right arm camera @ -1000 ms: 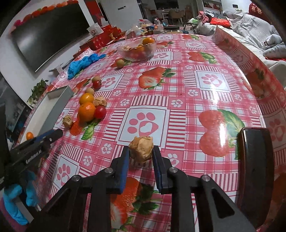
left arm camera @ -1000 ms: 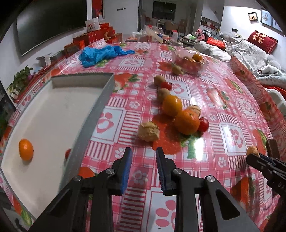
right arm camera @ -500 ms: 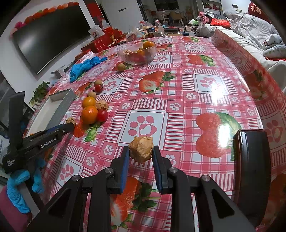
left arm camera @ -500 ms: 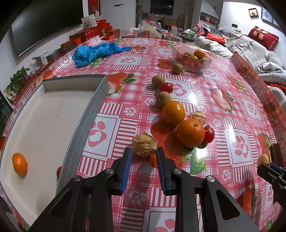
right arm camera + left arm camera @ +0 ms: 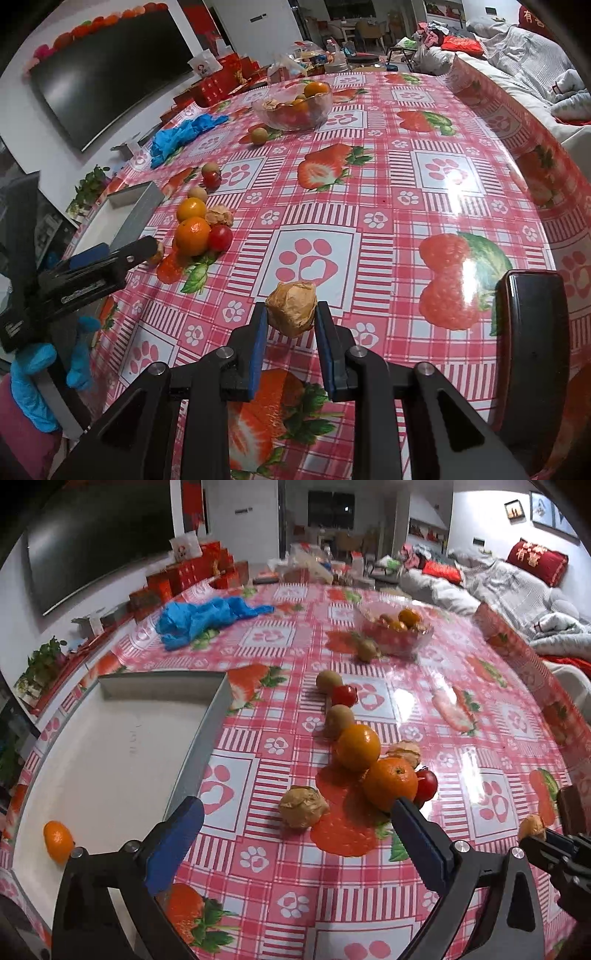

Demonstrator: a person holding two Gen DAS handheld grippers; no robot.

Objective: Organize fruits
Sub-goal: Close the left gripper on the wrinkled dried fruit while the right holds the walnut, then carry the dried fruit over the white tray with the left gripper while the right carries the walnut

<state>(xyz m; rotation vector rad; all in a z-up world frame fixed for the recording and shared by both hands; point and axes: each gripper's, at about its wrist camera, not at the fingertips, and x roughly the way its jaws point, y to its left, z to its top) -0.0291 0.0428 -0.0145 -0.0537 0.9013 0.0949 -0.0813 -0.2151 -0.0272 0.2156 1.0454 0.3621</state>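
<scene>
Hidden/cut off: the shallow white tray with grey walls runs off the left edge in the left wrist view, near corner out of frame. Contents of the clear glass bowl at the far end overlap; orange and red fruit show, a count cannot be made. In the right wrist view the left tool covers most of one papery fruit behind its fingers. A black curved object at lower right is cropped, identity unclear.

Pose: left tool tilts down at the tabletop with its red-and-white strawberry-and-paw-print cloth. Its jaws are opening, standing wide, nothing pressed. The tan papery-husked round fruit lies on the cloth between and just ahead of the blue pads, touching neither. A person's blue-gloved hand holds that tool from below. Right tool also tilts down, nearly closed, clamped on a second tan papery-husked fruit, pads against both sides, lifted off the cloth.

Fruit: crinkled, dry husk, dull brown. Beside the loose one, a cluster: two oranges, a red cherry tomato, another husked fruit, brownish-green round fruits in a line toward the bowl. One small orange sits in the tray near its left side. Crumpled blue gloves lie far left.
</scene>
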